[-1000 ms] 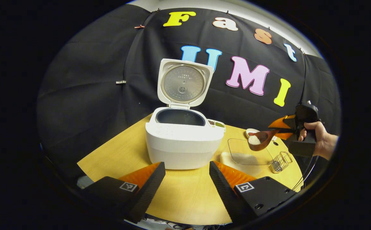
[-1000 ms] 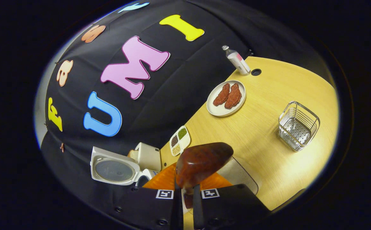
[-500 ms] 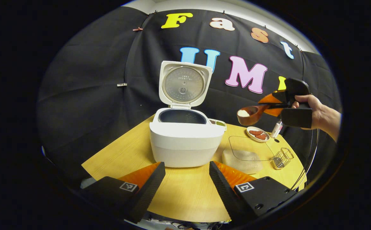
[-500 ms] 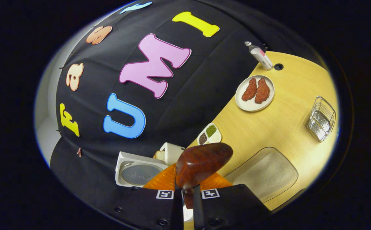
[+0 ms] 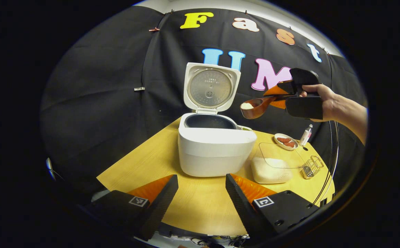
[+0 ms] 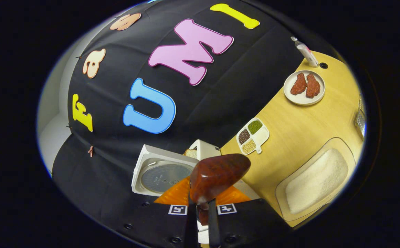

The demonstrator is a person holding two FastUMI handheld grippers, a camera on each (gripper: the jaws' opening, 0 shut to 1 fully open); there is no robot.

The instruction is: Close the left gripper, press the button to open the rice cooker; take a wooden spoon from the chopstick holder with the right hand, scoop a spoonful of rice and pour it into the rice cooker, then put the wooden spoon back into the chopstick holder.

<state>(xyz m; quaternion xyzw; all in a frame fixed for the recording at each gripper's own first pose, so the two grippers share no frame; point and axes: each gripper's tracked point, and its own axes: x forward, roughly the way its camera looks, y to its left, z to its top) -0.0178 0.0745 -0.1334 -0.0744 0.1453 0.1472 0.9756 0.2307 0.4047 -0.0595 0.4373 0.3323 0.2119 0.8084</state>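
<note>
1. In the right gripper view, the wooden spoon [image 6: 217,175] shows the back of its bowl, so the rice it carries is hidden; its handle disappears between the right tool [image 6: 200,215]'s fingers.
2. The spoon's bowl covers the rice cooker [image 6: 162,174]'s pot, leaving the raised lid showing.
3. The chopstick holder [image 6: 360,119] is cut off at the right edge of that view.
4. In the left gripper view, the cooker's body [image 5: 217,148] hides most of the small divided dish behind it.
5. The bottle [image 5: 305,135] is too small there to make out its label.
6. The tabletop [image 5: 200,206]'s near edge is hidden behind the left tool [image 5: 201,196].
</note>
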